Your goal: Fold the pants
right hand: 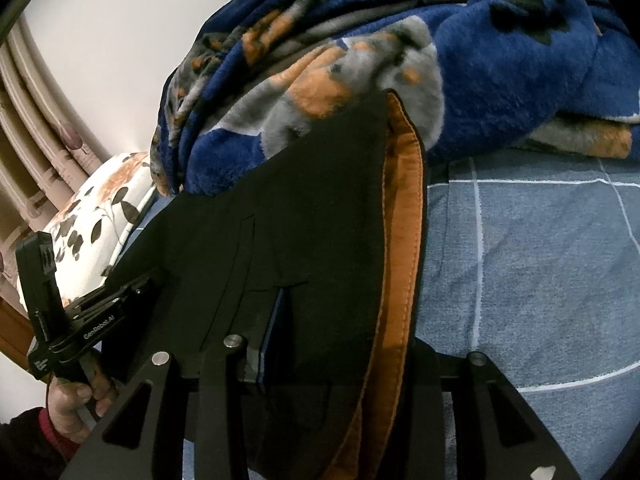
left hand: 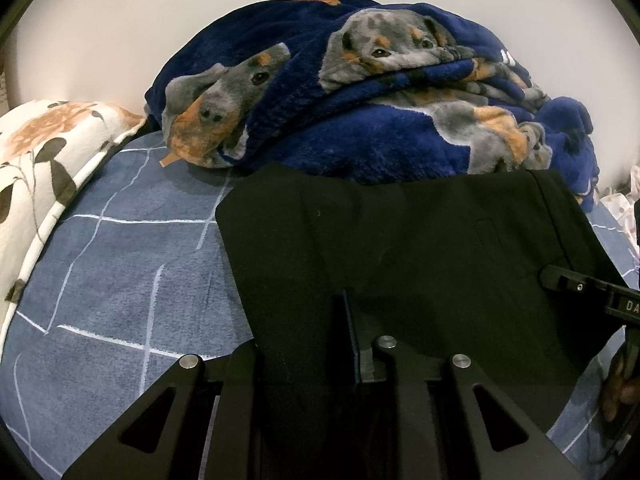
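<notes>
Black pants (left hand: pixel 400 248) lie on the blue checked bed cover, their far edge against a heaped dog-print blanket. In the right wrist view the pants (right hand: pixel 304 224) show an orange-brown inner waistband (right hand: pixel 404 216) along their right edge. My left gripper (left hand: pixel 320 320) has pants fabric draped between its fingers, which stand close together on it. My right gripper (right hand: pixel 332 328) likewise has the waistband end between its fingers. The right gripper's tip (left hand: pixel 560 276) shows at the right edge of the left wrist view. The left gripper body (right hand: pixel 80 320) and the hand holding it show at left in the right wrist view.
A heaped navy dog-print blanket (left hand: pixel 360 92) lies just behind the pants. A floral pillow (left hand: pixel 44 160) sits at the left. The blue checked bed cover (left hand: pixel 120 272) spreads to the left, and to the right (right hand: pixel 540 260) in the right wrist view. A curtain (right hand: pixel 36 128) hangs at far left.
</notes>
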